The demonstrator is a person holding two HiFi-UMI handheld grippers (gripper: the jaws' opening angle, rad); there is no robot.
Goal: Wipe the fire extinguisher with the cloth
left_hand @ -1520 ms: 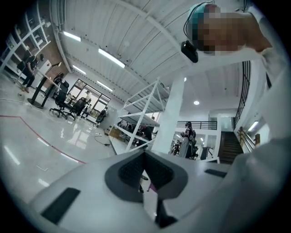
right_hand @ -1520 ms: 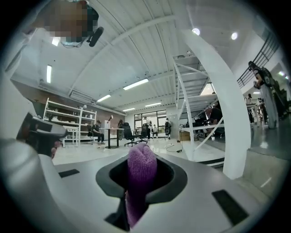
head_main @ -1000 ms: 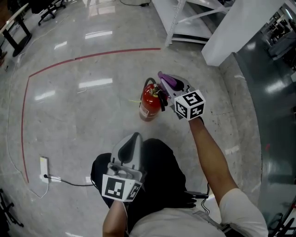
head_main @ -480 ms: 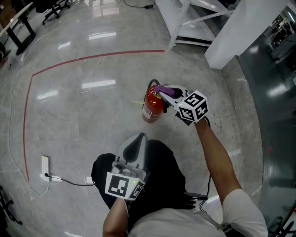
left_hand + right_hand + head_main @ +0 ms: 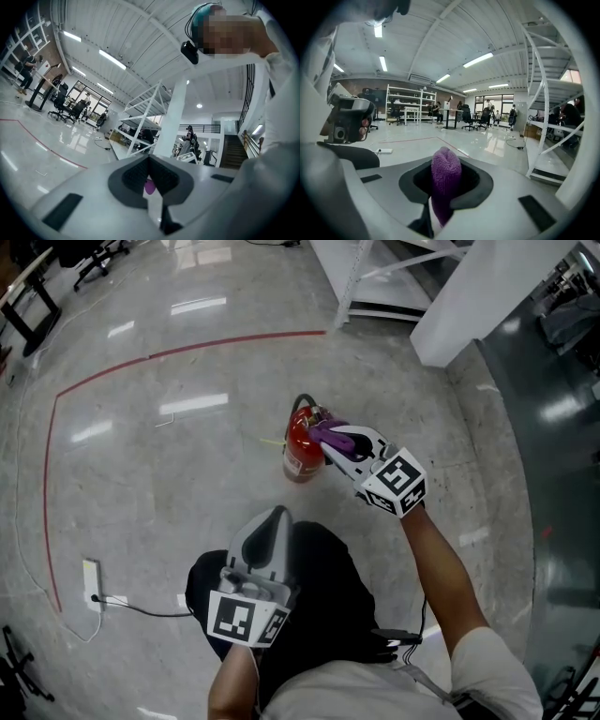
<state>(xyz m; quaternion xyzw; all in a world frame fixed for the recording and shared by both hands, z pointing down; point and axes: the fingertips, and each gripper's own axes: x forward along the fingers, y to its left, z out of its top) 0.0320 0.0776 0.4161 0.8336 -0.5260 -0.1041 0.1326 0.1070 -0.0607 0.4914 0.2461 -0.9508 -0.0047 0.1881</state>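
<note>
Head view is showing the fire extinguisher [image 5: 298,456] standing upright on the glossy floor [image 5: 169,484], just ahead of the person's knees. The purple cloth [image 5: 328,432] is now pressing against its upper right side, beside the valve, having slid down from above the handle over the last second. The right hand-held gripper [image 5: 336,444] is clamping that cloth between its jaws, the folded end bulging out past the pads. By my judgement a downward wiping stroke is getting under way, with most of the red body still waiting. The left hand-held gripper [image 5: 274,519] is hanging back over the lap, jaws drawn together on nothing, taking no part.
</note>
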